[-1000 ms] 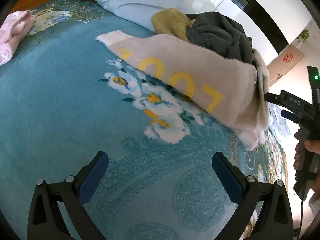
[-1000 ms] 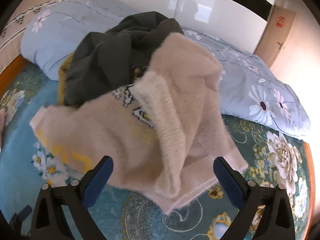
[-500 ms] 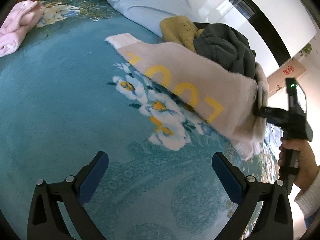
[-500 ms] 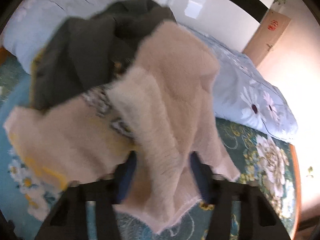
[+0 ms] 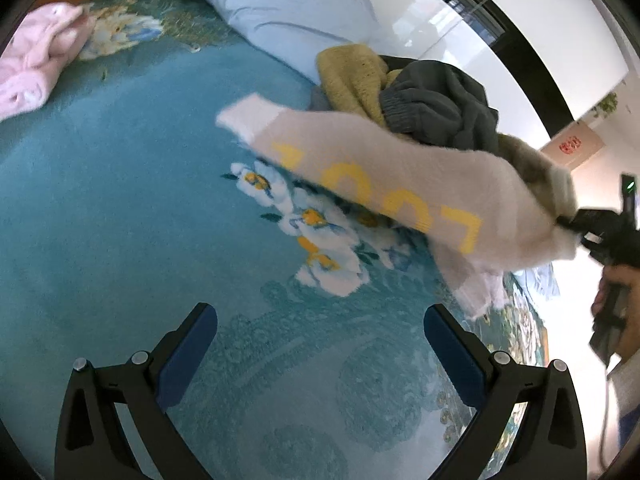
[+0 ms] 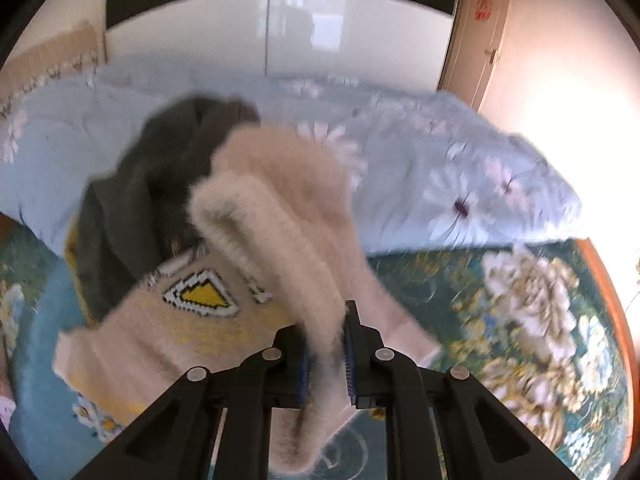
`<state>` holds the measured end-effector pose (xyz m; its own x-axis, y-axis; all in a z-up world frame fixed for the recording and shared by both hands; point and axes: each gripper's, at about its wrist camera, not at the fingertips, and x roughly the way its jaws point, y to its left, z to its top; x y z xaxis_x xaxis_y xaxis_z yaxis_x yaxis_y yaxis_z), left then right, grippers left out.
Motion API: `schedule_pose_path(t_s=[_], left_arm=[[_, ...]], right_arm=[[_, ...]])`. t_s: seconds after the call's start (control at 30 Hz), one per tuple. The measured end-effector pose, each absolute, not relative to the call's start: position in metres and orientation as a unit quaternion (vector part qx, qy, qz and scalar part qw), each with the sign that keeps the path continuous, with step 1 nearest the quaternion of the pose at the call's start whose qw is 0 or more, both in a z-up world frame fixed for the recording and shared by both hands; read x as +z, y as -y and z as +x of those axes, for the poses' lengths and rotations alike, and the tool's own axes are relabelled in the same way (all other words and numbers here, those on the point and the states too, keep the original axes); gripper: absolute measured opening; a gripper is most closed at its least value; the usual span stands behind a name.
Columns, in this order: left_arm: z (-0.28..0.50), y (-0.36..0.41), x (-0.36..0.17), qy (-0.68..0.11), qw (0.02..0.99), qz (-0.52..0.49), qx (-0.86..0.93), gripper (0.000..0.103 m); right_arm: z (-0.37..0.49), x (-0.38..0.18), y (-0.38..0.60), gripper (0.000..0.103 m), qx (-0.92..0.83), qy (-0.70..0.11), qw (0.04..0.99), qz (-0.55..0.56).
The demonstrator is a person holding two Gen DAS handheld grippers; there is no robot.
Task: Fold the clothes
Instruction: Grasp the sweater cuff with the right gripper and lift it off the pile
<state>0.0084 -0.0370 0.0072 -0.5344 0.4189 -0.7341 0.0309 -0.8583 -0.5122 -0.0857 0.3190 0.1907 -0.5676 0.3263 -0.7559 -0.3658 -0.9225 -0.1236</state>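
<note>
Now | right gripper [image 6: 326,354] clamped on fuzzy beige sweater [image 6: 280,248] fold | left gripper [image 5: 320,354] wide open, empty

Both wrist cams low, sharing beige sweater [image 5: 400,184].

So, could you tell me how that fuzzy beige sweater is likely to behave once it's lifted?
The beige sweater is probably floppy: it sags around the right gripper. Its fuzzy pile should resist slipping. The dark garment overlapping it may drag along.
</note>
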Motion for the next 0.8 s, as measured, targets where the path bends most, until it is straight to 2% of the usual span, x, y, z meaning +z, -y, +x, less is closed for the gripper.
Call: schedule_pose_path(t_s=[0.27,0.43,0.57,0.8], left_arm=[[0.028,0.033,0.032,0.17,0.121,-0.457,0.865,0.103],[0.037,0.036,0.044,0.163,0.128,-0.448,0.87,0.103],[0.044,0.039,0.054,0.16,0.128,-0.438,0.875,0.103],[0.058,0.059,0.072,0.185,0.111,-0.41,0.886,0.103]], right_arm=[[-0.042,0.307,-0.318,0.014,0.926,0.058,0.212,-0.308],[0.004,0.38,-0.318,0.014,0.944,0.093,0.202,-0.245],[0.044,0.416,-0.306,0.014,0.952,0.13,0.176,-0.213],[0.121,0.464,-0.281,0.014,0.972,0.129,0.087,-0.175]])
